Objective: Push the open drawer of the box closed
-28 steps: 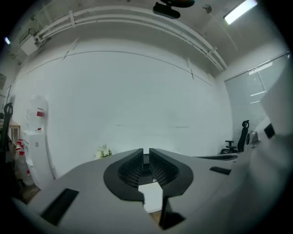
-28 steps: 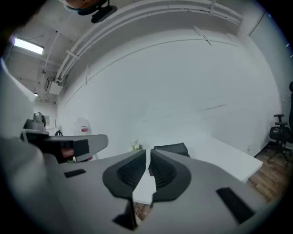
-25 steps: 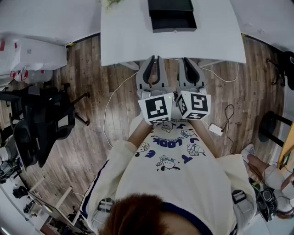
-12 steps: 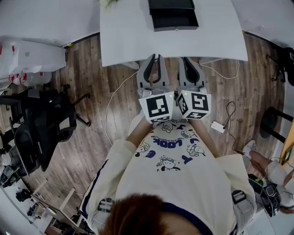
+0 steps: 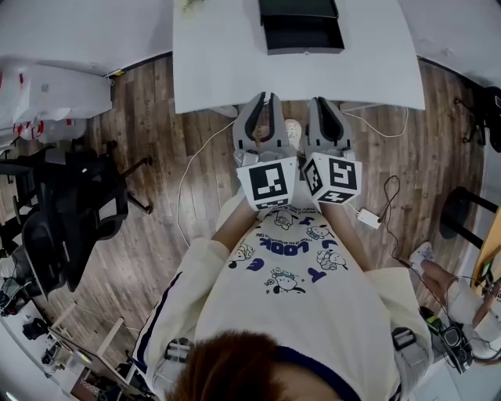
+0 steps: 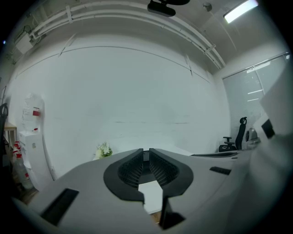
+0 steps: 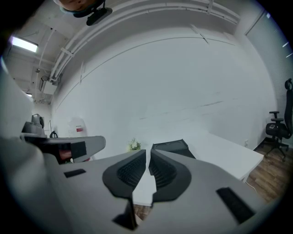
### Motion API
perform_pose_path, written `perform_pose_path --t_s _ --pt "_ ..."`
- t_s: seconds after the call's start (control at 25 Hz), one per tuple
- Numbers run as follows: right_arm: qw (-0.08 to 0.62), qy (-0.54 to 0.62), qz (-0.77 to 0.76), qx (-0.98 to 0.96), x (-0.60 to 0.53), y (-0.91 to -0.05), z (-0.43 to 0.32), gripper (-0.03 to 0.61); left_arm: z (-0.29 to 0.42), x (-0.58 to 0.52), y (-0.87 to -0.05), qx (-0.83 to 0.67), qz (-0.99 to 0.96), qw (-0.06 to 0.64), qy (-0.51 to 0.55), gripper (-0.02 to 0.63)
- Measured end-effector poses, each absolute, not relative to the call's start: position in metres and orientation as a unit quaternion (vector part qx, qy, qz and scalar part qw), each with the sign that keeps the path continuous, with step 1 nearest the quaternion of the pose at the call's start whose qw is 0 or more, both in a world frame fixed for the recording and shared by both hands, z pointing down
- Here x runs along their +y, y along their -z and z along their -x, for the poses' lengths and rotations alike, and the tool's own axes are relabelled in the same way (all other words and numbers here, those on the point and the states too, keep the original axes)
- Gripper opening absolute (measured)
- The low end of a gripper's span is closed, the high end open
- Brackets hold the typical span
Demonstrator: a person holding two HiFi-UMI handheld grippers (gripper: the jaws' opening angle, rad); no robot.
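Observation:
A black box (image 5: 298, 8) stands at the far side of the white table (image 5: 227, 63), its drawer (image 5: 304, 35) pulled out toward me. The box (image 7: 170, 147) also shows in the right gripper view, just right of the jaws. My left gripper (image 5: 264, 100) and right gripper (image 5: 324, 103) hang side by side in front of my chest, over the wooden floor just short of the table's near edge and well short of the box. Both are shut with nothing between the jaws, as the left gripper (image 6: 146, 151) and the right gripper (image 7: 149, 154) show in their own views.
A small plant (image 5: 188, 5) sits on the table's far left. Black office chairs (image 5: 70, 211) stand on the floor at left, below a white cabinet (image 5: 59, 94). Cables and a white adapter (image 5: 366, 219) lie on the floor at right.
The head view has shifted slightly, so the table and box sit a bit further right. Both grippers stay shut in nearly the same place.

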State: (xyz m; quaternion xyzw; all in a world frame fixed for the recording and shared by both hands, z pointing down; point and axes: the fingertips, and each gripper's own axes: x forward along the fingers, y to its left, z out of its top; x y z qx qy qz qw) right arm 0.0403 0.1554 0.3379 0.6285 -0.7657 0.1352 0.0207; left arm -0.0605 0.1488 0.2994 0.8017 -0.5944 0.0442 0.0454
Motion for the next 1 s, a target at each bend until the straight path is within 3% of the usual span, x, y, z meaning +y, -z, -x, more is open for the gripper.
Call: perform_pose_path --t_s 1.0 --pt "0.07 -0.175 -0.601 -0.777 0.047 -0.379 -0.071 0.05 0.023 0.04 -0.324 -0.611 -0.785 0.066 -0.077 0.049"
